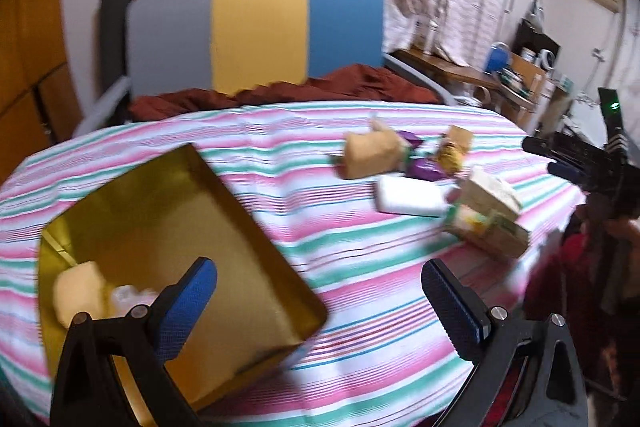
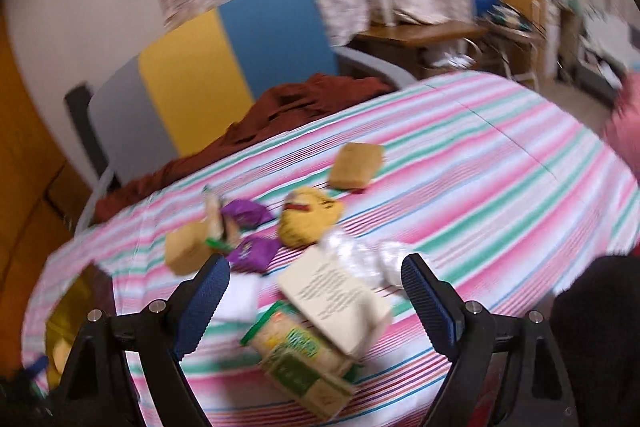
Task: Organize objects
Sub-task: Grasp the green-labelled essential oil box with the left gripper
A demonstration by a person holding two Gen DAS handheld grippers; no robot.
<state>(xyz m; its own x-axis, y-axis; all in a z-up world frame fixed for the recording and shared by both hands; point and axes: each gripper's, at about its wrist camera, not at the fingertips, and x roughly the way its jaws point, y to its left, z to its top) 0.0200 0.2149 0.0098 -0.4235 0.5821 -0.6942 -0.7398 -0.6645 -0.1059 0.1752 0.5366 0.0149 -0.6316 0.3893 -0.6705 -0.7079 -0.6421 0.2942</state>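
A gold tin box [image 1: 168, 227] sits on the striped cloth at the left, with a pale packet [image 1: 78, 293] and a clear wrapper inside. My left gripper [image 1: 320, 303] stands open over the box's near right corner, nothing between its fingers. Several snack packets lie in a loose heap: tan packets [image 2: 354, 165], purple wrappers [image 2: 246, 213], a yellow bag [image 2: 310, 219], a white pack [image 1: 408, 201], a cream box [image 2: 336, 305] and a green-labelled pack [image 2: 298, 359]. My right gripper [image 2: 316, 293] is open just above the cream box, touching nothing.
A chair [image 1: 256, 31] with grey, yellow and blue panels stands behind the table, a rust-red cloth [image 1: 288, 93] draped on its seat. A wooden desk [image 2: 424, 33] with clutter is at the back right. The striped tablecloth [image 2: 500, 163] stretches off to the right.
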